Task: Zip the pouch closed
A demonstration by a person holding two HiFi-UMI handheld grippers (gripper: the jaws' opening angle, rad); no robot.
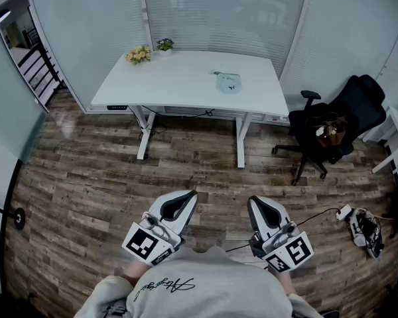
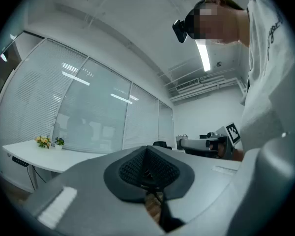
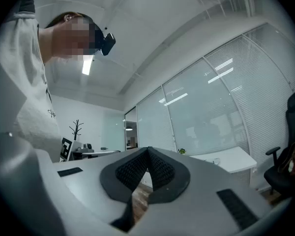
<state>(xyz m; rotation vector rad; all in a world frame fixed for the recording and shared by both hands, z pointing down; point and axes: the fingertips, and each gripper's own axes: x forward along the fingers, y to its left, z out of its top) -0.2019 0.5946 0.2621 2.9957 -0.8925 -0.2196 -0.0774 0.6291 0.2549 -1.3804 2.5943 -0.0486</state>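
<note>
The pouch lies flat on the white counter, a pale blue-green thing toward the counter's right half, with a small light item just beside it at its 10 o'clock. Nothing touches it. Both grippers are well apart from it, held close to the person's chest over the wooden floor, so in the head view the pouch sits at about 12 o'clock from them.

The left gripper has its fingers clenched together on nothing — the dark ribbed pads meet at the tip. The right gripper is the same, fingers pressed together and empty (only floor shows through the slit below the pads).

A bunch of yellow flowers and a small plant stand at the counter's far left corner. A black office chair stands at the counter's 4 o'clock.
</note>
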